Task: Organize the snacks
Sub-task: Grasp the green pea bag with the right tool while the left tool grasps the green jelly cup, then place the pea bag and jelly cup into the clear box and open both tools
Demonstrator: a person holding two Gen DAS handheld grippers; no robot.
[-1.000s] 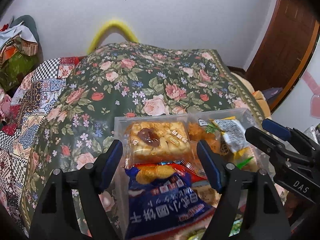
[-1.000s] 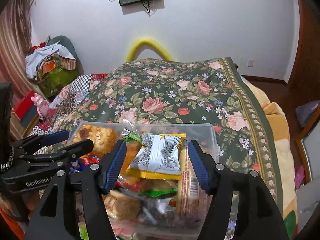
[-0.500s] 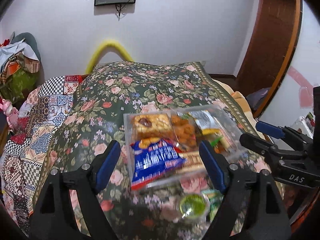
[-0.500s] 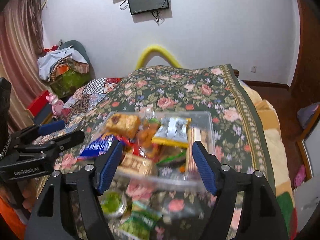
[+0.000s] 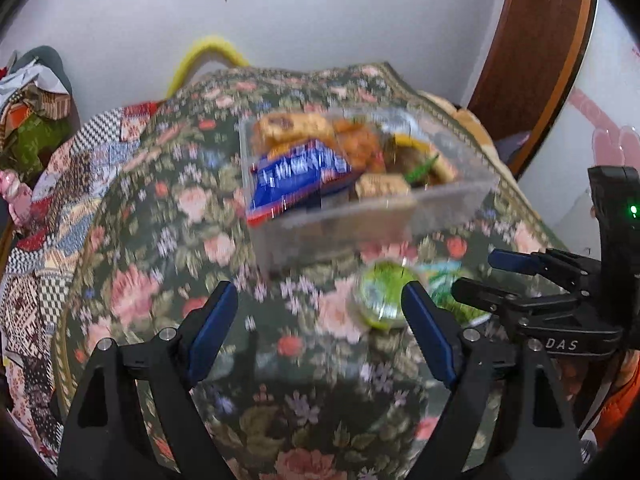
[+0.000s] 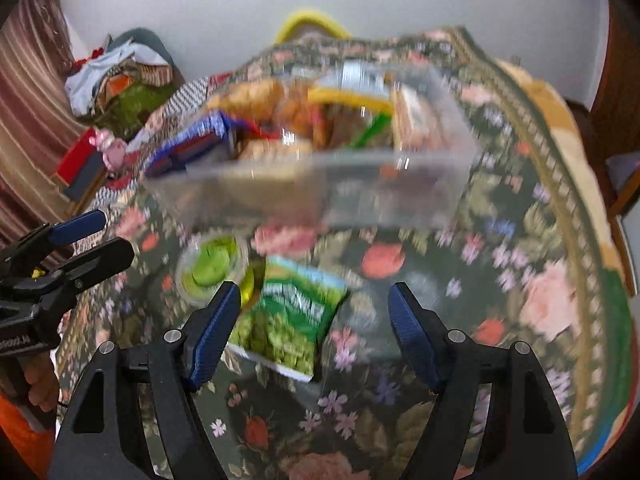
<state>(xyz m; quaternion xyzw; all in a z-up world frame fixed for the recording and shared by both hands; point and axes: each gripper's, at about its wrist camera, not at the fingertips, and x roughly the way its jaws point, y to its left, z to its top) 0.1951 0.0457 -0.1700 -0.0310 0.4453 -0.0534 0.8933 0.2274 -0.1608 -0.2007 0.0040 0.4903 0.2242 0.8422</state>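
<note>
While both frames are motion-blurred, the left gripper (image 5: 320,334) clearly has its jaws spread wide with nothing between them, hanging over the floral bedspread (image 5: 132,292). The right gripper (image 6: 314,330) is likewise wide and holds nothing (its blue pads flank bare cloth). A green snack bag (image 6: 290,322) lies flat on the bedspread just past the right gripper's left finger, and a round green-lidded cup (image 6: 212,266) sits just beside the bag, on its left. In the left view the cup (image 5: 380,294) is just beyond the left gripper's right finger. Farther out sits a clear plastic box (image 5: 372,216) full of snacks, with a blue packet (image 5: 298,174) poking over its near-left rim. Pastry packs and a yellow-edged packet (image 6: 352,96) fill the rest.
</note>
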